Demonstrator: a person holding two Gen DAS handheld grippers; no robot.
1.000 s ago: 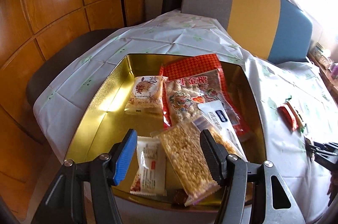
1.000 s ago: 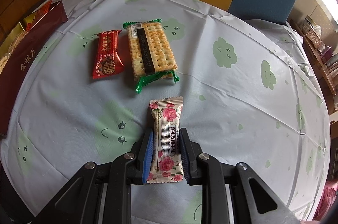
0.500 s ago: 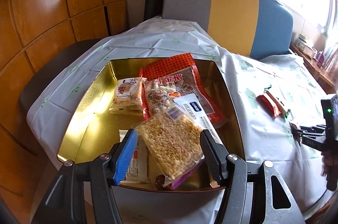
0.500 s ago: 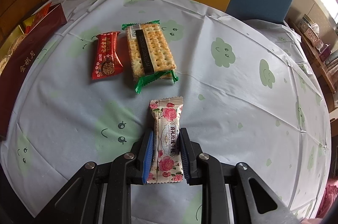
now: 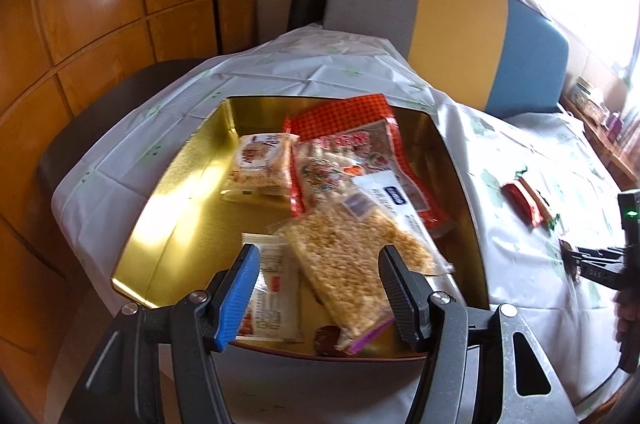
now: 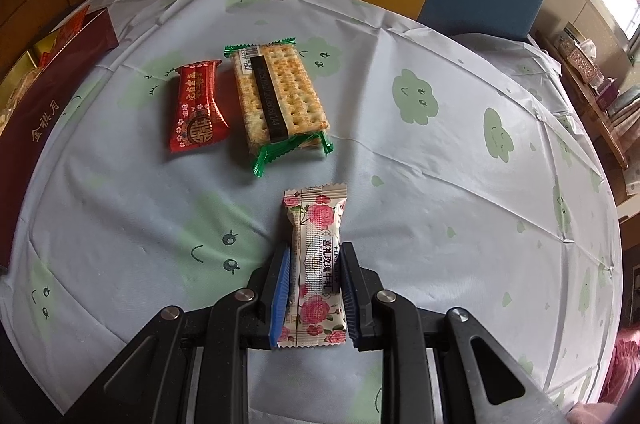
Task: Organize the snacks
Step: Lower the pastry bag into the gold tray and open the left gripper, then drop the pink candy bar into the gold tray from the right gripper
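Gold tin glossy metal; tablecloth thin creased plastic; rose wrapper shiny film; wall panels varnished wood.

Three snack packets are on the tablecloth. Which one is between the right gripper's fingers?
The rose-patterned packet, clamped in the right gripper. The red packet and the cracker packet lie free, farther away.

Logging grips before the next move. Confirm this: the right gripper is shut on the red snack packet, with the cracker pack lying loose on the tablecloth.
Wrong snack. In the right wrist view the right gripper is shut on the rose-patterned packet; the red snack packet lies loose beside the cracker pack on the tablecloth.
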